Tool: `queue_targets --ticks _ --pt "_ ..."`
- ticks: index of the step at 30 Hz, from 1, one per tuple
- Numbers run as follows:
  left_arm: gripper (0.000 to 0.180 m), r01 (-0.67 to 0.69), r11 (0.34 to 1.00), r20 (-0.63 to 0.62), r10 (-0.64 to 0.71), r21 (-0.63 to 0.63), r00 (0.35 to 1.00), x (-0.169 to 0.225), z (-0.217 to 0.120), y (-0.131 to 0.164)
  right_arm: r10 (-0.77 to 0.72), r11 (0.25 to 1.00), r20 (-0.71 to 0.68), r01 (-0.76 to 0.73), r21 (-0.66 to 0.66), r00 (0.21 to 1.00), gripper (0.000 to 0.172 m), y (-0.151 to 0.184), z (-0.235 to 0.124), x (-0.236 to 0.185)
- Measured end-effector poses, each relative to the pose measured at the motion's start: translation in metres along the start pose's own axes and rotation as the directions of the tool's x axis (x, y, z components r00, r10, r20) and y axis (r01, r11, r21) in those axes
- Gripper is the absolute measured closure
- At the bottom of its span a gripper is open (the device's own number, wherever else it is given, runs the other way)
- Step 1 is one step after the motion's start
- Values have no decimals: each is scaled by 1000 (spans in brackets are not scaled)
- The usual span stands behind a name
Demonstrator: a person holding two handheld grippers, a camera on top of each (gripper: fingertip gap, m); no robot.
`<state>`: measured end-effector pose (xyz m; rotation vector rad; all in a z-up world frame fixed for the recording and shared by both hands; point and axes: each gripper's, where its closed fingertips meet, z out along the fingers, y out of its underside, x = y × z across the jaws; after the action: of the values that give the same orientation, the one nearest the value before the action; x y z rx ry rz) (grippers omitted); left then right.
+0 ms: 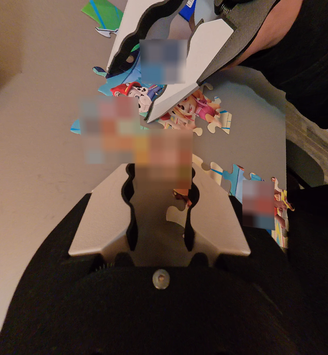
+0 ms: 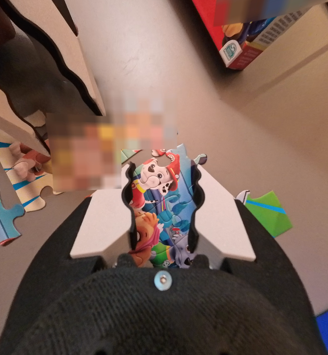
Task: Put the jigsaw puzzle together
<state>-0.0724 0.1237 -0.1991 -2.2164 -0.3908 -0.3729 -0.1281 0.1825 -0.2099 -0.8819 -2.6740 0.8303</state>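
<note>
A cartoon-dog jigsaw lies partly joined on a grey board on a beige table. My right gripper is open. Its fingers straddle the joined section with the red-helmeted dog and hold nothing. In the left wrist view it comes down from above, with one fingertip at the section's far edge and the other beside the pink-clad dog piece. My left gripper is open over the board's near part, with a brown dog piece by its right finger. A mosaic patch hides what lies at its tips. It also shows in the right wrist view.
A loose green piece lies on the table right of the right gripper and also shows in the left wrist view. A red puzzle box stands at the far right. More joined pieces line the board's near right edge. A dark sleeve is at the upper right.
</note>
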Motion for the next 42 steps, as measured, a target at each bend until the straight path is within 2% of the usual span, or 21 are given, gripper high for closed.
queue_targets --ticks 6,11,15,19,29,35,38,42 --pt "127 7 1000 -6 -7 5 1000 0 0 0 -83 997 -13 83 5 997 125 -10 -1 1" --pt "127 12 1000 -11 -12 12 1000 0 0 -1 -177 982 91 182 -57 980 148 -16 3 -4" --pt "128 22 1000 -11 -22 19 1000 -1 0 -1 -204 966 176 227 -125 963 150 -15 10 -5" --pt "129 11 1000 0 -11 15 1000 -1 1 -1 -265 940 224 303 -157 938 161 -13 10 -7" --pt "129 -2 1000 5 2 7 1000 1 1 0 -360 887 241 411 -211 901 165 -13 11 -10" --pt "128 14 1000 -17 -14 13 1000 2 0 0 -337 907 234 381 -177 912 166 -14 10 -10" --pt "127 22 1000 -22 -21 17 1000 2 -1 0 -348 902 243 394 -176 906 172 -15 10 -13" --pt "127 22 1000 -20 -22 19 1000 0 -2 0 -371 888 233 417 -196 899 172 -16 11 -15"
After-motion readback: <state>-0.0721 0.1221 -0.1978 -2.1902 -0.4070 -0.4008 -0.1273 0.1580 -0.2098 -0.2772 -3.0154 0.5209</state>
